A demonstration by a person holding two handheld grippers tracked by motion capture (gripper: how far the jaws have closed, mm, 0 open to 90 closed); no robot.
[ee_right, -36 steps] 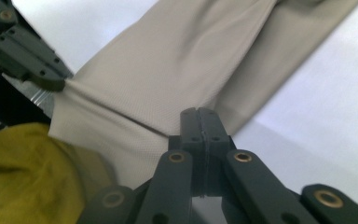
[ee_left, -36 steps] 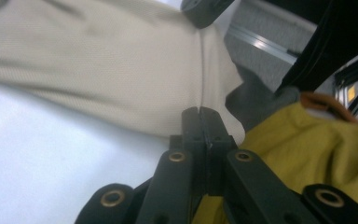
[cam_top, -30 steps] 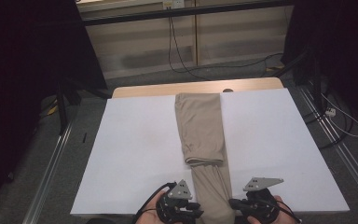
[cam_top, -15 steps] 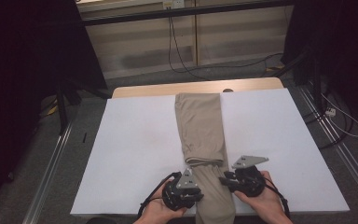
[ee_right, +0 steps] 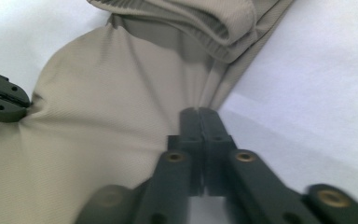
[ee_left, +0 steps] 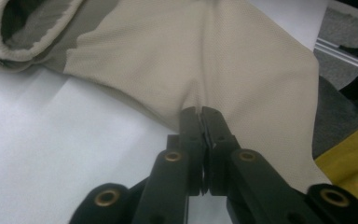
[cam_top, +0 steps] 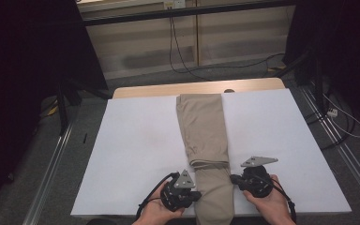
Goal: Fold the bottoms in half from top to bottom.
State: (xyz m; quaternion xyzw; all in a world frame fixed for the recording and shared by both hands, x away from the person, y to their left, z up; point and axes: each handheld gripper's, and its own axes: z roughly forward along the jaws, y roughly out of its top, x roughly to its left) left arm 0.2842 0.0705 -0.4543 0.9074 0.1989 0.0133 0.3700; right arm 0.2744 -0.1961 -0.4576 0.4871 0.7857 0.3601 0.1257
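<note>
A long beige folded garment (cam_top: pixel 203 124) lies lengthwise down the middle of the white-covered table (cam_top: pixel 136 154), with a folded cuff or hem (cam_top: pixel 209 163) across it near me. My left gripper (cam_top: pixel 198 193) is shut on the garment's left edge near its close end; in the left gripper view the left gripper (ee_left: pixel 200 113) pinches a ridge of the cloth (ee_left: pixel 223 60). My right gripper (cam_top: pixel 233 179) is shut on the right edge, where the right gripper (ee_right: pixel 199 113) bunches the fabric (ee_right: pixel 107 107). The left gripper's tip (ee_right: pixel 2 100) shows across the cloth.
A strip of bare wooden tabletop (cam_top: pixel 168 90) runs along the far edge. Metal rails (cam_top: pixel 51 161) flank the table, and cables (cam_top: pixel 337 117) trail on the grey floor. Dark curtains stand at both sides. Something yellow (ee_left: pixel 349 161) lies below the table's near edge.
Both grippers have moved away from the near edge toward the table's middle, carrying the garment's near end with them. The right one has gone a little farther.
</note>
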